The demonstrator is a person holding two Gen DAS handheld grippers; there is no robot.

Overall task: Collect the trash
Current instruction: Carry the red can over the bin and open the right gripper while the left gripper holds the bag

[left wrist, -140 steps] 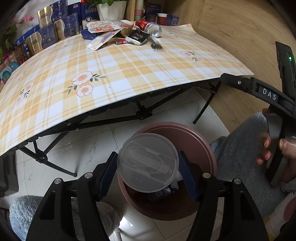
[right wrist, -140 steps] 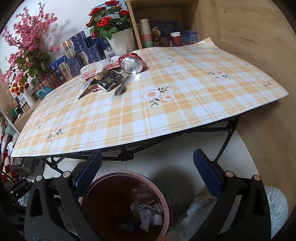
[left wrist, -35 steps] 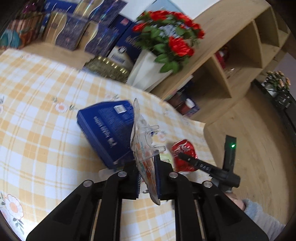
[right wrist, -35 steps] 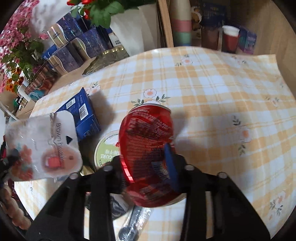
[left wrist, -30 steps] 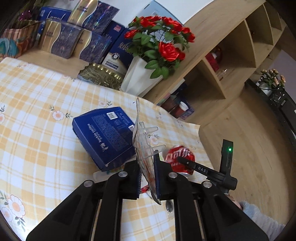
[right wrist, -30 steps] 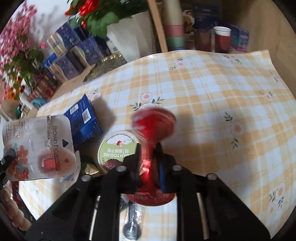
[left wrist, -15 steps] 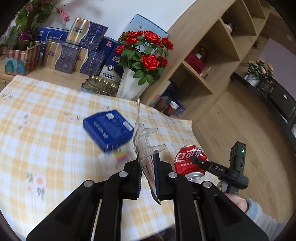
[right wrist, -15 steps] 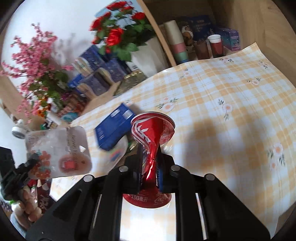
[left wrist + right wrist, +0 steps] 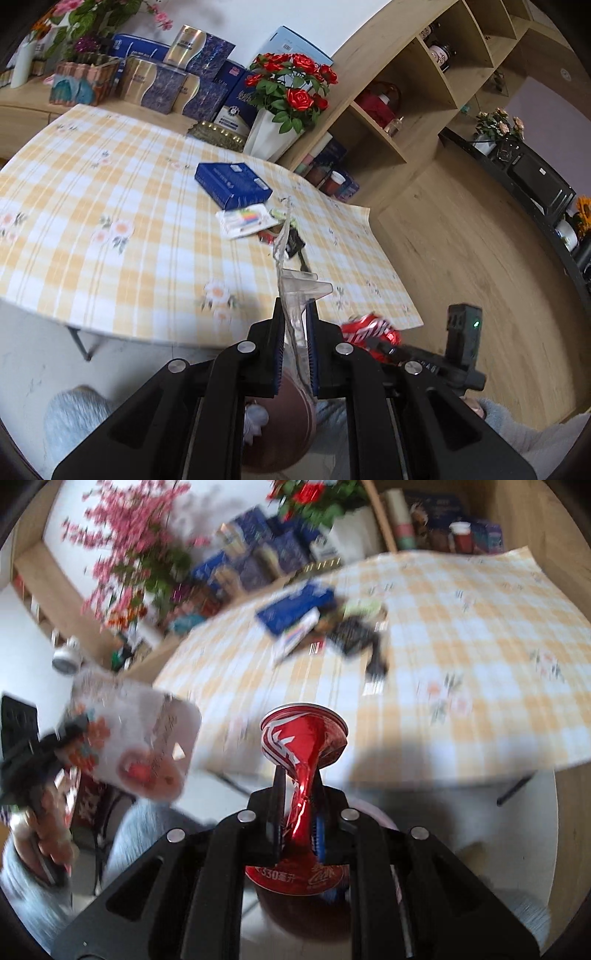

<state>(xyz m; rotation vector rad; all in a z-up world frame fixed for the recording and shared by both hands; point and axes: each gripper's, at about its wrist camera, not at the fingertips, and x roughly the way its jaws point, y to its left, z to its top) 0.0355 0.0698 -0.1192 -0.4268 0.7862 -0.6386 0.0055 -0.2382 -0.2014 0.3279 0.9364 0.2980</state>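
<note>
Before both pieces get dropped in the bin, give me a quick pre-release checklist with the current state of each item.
1. Left tongs shut on the clear plastic package: ok.
2. Right tongs shut on the crushed red can: ok.
3. Brown bin below the left tongs: ok, its rim shows under the fingers.
4. Can directly over the bin opening: cannot tell, the can hides it.
5. Pictures sharp enough to judge alignment: not ok, the right wrist view is blurred.
6. Table cleared of trash: not ok, the blue box and wrappers remain.
</note>
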